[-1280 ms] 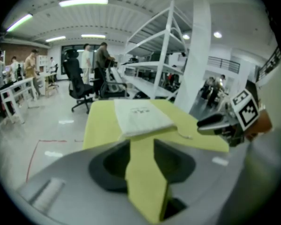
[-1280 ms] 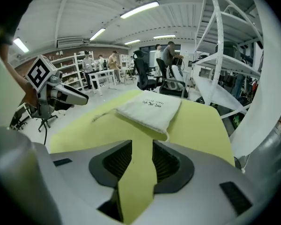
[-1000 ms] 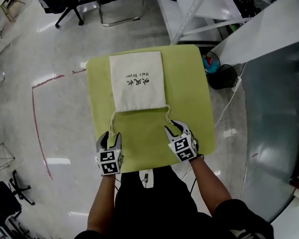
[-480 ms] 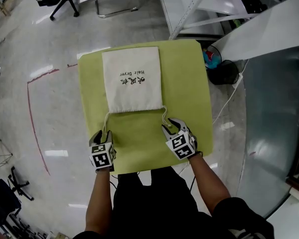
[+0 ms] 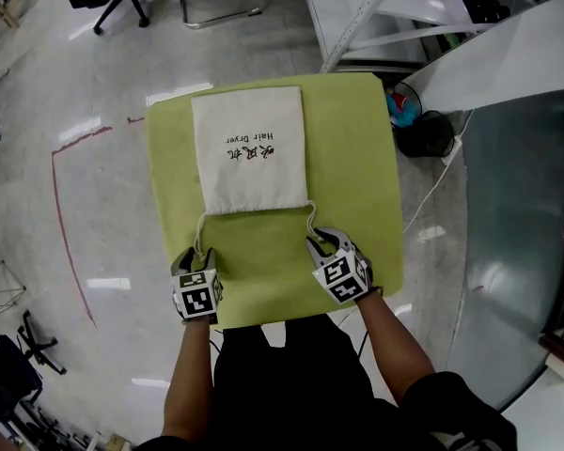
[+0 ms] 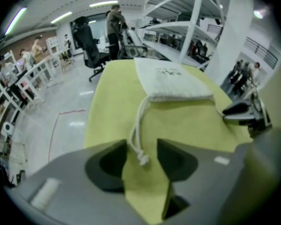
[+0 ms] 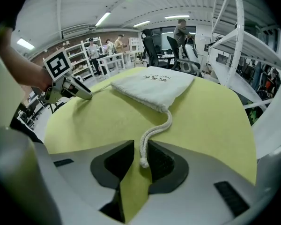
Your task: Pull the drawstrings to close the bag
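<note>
Workshop floor, polished grey, with a red tape line (image 5: 61, 233) down the left side. On a square table under a yellow-green cloth (image 5: 357, 158), a flat cream fabric drawstring bag with dark print (image 5: 249, 148) lies along the far middle, its mouth toward the person.

Progress: barely begun, by my reading. The mouth hem lies flat at the bag's full width, with no gathering.
- The left white cord (image 5: 199, 233) and right white cord (image 5: 310, 222) trail slack from the hem's two corners toward the near edge.
- Left gripper (image 5: 196, 254): jaws apart at a moderate gap. The cord's knotted end lies between them, close to one jaw, and is not pinched.
- Right gripper (image 5: 321, 240): jaws narrow, little wider than the cord. The knot sits in the gap, and the grip looks not quite made.
- Left to do: close both on the cords, then draw them out until the mouth puckers shut.

Surroundings:
- white metal shelving frame (image 5: 385, 17) beyond the far right corner
- black round bin (image 5: 423, 144) and white cable (image 5: 432, 191) on the floor at right
- chrome-legged chair (image 5: 221, 7) beyond the far edge
- a few people stand far off in the gripper views

Nothing sits on the cloth between the grippers and the bag. The likely snag is the light bag sliding toward the person rather than cinching.
</note>
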`<move>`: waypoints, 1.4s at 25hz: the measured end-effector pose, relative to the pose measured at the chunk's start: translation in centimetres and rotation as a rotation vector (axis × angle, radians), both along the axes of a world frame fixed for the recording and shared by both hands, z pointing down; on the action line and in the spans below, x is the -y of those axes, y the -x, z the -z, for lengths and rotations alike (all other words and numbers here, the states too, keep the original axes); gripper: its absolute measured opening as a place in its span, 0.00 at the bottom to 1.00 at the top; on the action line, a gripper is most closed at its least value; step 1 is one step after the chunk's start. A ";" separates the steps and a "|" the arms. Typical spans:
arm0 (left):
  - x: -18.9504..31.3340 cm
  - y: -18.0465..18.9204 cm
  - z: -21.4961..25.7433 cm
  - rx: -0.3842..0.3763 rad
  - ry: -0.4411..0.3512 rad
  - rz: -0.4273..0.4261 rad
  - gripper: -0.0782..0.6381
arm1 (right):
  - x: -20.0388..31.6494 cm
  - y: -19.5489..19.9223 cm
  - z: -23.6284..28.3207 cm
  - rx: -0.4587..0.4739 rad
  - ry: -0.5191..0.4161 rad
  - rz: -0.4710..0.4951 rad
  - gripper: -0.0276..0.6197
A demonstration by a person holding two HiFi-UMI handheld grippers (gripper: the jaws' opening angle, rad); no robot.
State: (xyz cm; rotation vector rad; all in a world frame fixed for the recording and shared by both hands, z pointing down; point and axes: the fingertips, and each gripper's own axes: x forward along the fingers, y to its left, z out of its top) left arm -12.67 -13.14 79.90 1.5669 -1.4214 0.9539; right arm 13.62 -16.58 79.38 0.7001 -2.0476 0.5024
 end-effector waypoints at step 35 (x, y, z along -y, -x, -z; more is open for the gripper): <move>0.6 6.2 3.9 0.339 -0.059 -0.094 0.15 | 2.6 -7.8 3.5 -0.305 -0.205 -0.269 0.07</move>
